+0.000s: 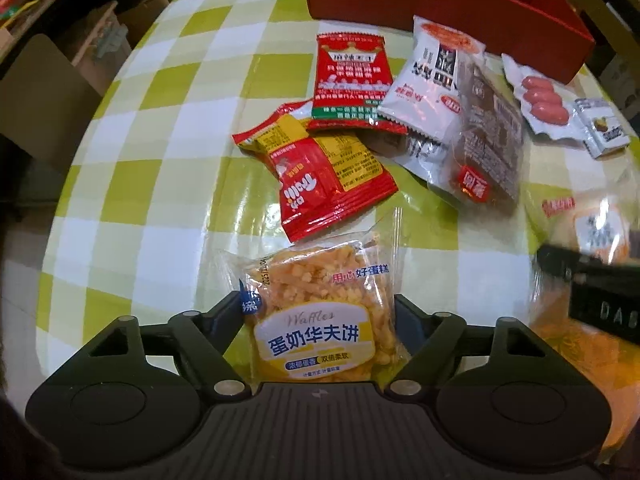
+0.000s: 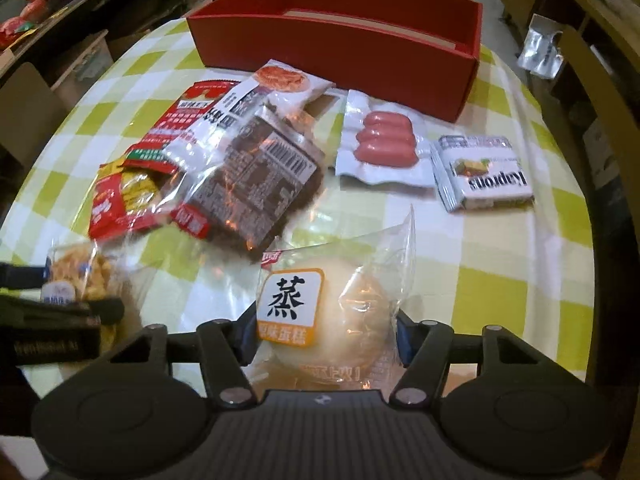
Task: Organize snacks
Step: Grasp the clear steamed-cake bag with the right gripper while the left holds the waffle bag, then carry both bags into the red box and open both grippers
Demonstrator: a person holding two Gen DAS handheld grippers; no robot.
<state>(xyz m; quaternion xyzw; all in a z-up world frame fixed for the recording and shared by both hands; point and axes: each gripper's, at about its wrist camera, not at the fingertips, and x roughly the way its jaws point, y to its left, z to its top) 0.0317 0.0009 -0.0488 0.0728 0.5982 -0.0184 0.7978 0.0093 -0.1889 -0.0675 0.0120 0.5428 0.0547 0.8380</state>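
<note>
Each gripper is closed on its own packet, the left gripper (image 1: 320,320) on a clear-wrapped yellow waffle cake (image 1: 320,304), the right gripper (image 2: 322,328) on a pale round steamed cake (image 2: 332,316), with the open red cardboard box (image 2: 336,46) straight ahead at the checked table's (image 2: 500,280) far edge, beyond the loose snacks.

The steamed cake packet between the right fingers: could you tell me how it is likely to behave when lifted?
The steamed cake packet looks puffy and soft, so it would probably squash under a firm squeeze. Its glossy clear wrapper may slip between the fingers. The loose crinkled film above the bun will likely flop, and it seems light.
</note>
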